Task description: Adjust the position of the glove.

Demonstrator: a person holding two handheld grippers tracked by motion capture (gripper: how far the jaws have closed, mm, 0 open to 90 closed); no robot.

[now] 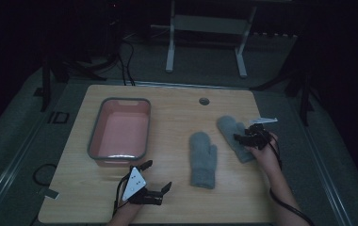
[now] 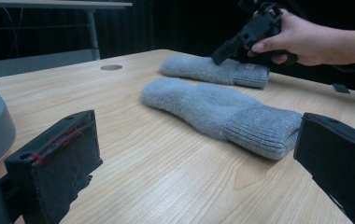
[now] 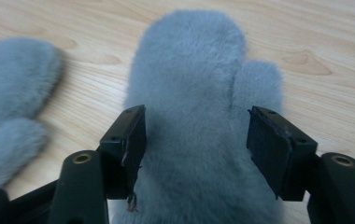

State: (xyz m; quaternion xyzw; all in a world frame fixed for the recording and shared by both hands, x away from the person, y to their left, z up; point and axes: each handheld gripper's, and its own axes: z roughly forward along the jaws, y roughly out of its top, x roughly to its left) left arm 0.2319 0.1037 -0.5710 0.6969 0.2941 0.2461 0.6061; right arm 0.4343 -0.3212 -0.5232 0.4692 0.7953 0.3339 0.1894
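The right gripper is held with jaws apart astride the far mitten, whose long axis is aligned with the gripper, beside the near mitten on the tabletop, while the left gripper is kept open, well apart.

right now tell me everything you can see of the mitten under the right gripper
The right mitten is grey-blue and fluffy, with a ribbed knit cuff bearing a small tag. It lies flat on the wooden table, fingertip end pointing away from the person, thumb apart from the other mitten. The right gripper is over its cuff end, jaws open astride it.
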